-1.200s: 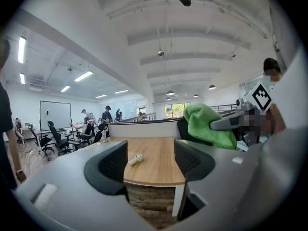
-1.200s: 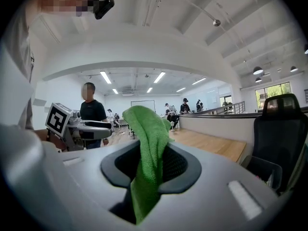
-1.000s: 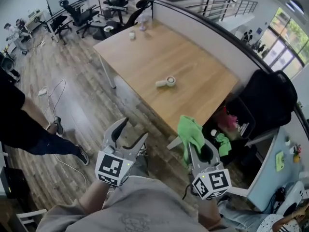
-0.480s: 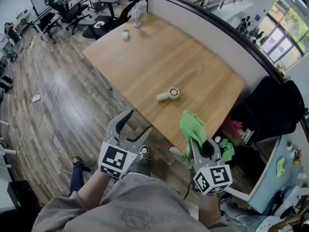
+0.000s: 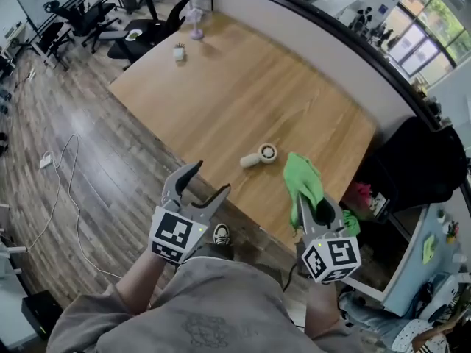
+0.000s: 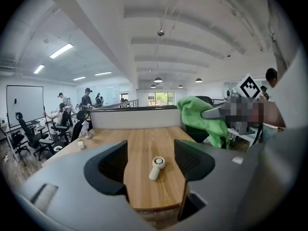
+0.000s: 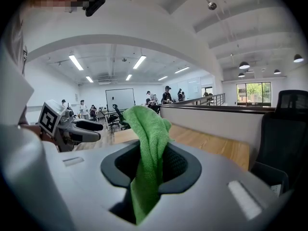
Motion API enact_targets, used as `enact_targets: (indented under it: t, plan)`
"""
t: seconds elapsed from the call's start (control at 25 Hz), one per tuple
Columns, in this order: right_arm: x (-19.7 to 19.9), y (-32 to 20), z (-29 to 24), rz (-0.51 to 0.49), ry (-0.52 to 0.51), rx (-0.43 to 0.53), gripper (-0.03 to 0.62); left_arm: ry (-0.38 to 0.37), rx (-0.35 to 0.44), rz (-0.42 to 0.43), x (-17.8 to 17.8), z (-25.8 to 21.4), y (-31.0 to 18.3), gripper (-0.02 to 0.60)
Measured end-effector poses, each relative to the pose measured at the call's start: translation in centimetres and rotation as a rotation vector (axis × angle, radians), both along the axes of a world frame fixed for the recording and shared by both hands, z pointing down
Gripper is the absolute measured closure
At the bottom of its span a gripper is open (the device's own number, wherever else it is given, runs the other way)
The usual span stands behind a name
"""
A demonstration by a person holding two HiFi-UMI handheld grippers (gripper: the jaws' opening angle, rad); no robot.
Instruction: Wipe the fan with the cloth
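Observation:
A small cream hand-held fan point(image 5: 259, 155) lies on the wooden table point(image 5: 243, 87) near its front edge; the left gripper view shows the fan point(image 6: 155, 167) straight ahead between the jaws. My left gripper point(image 5: 204, 179) hangs open over the floor, short of the table edge, with nothing in it. My right gripper point(image 5: 307, 197) is shut on a green cloth point(image 5: 303, 180), which bunches up above the jaws point(image 7: 149, 143). It is held over the table's near right corner, right of the fan.
A small pot point(image 5: 179, 52) and a pale ornament point(image 5: 194, 22) stand at the table's far end. A grey partition point(image 5: 316, 50) runs behind it. A black chair point(image 5: 412, 160) and clutter sit to the right. Office chairs point(image 5: 81, 17) and a cable point(image 5: 59, 175) are on the floor left.
I have moved closer to the table: the fan and table edge now lie nearer both grippers. The right gripper with the cloth has come over the table corner. The person at left is out of view.

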State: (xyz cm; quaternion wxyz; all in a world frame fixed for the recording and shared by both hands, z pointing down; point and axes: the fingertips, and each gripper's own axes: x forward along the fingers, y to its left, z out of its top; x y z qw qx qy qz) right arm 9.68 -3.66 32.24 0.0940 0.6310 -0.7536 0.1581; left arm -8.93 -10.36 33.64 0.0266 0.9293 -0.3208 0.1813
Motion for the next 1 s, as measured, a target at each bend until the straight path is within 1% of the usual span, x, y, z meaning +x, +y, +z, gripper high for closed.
enact_targets:
  t: [0.2, 0.4, 0.6, 0.8, 1.0]
  plan:
    - [0.7, -2.4, -0.2, 0.029, 0.021, -0.001, 0.496, 0.005, -0.007, 0.029, 0.2, 0.2, -1.9, 0.279]
    - [1.1, -3.6, -0.7, 0.039, 0.033, 0.010, 0.496, 0.007, -0.014, 0.044, 0.4, 0.2, -2.5, 0.279]
    - [2.0, -4.2, -0.1, 0.019, 0.047, -0.012, 0.496, 0.008, -0.026, 0.029, 1.1, 0.5, -2.8, 0.279]
    - [2.8, -4.7, 0.8, -0.007, 0.032, -0.051, 0.496, -0.007, -0.034, -0.001, 1.5, 0.7, -3.0, 0.279]
    - [3.9, -5.7, 2.3, -0.030, 0.026, -0.082, 0.496, -0.031, -0.052, -0.011, 2.7, 1.9, -3.3, 0.281]
